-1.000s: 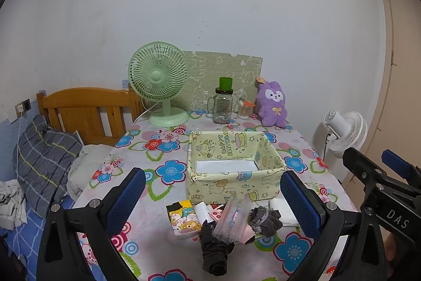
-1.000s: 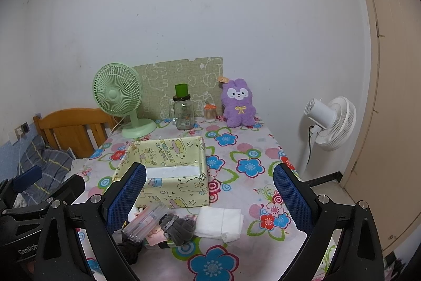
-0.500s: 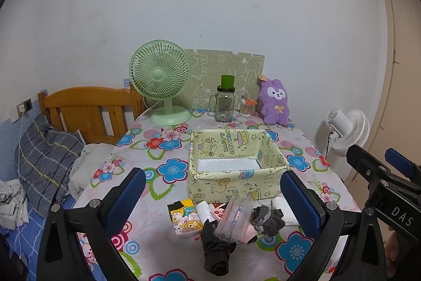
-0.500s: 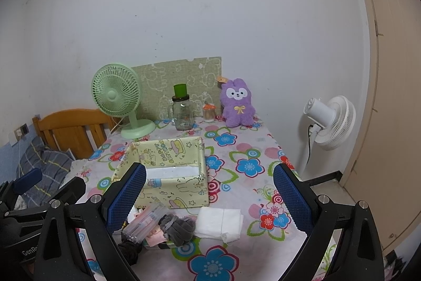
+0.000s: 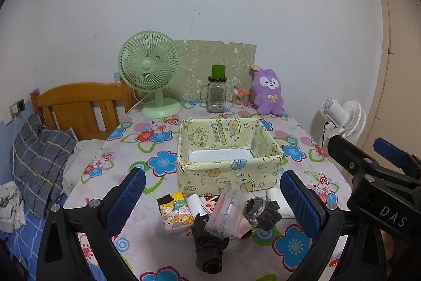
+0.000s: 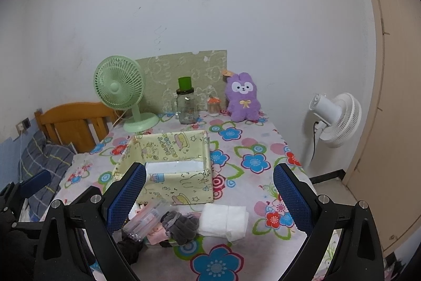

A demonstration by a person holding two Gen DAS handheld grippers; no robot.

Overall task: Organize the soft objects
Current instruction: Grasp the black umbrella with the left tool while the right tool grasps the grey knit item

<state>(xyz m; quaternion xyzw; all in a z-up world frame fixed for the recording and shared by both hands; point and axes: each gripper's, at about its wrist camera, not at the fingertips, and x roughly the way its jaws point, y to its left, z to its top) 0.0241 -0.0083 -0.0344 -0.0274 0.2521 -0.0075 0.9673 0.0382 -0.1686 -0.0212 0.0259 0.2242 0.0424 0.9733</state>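
Lying ahead of gaping left claw (image 5: 213,198): grey sock (image 5: 263,210).

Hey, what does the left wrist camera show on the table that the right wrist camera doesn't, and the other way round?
Only the left wrist view shows the cartoon-print packet and the whole dark rolled cloth, plus the right gripper. Only the right wrist view shows the whole folded white cloth and the left gripper. Both show the yellow fabric box, the grey socks and the purple plush rabbit.
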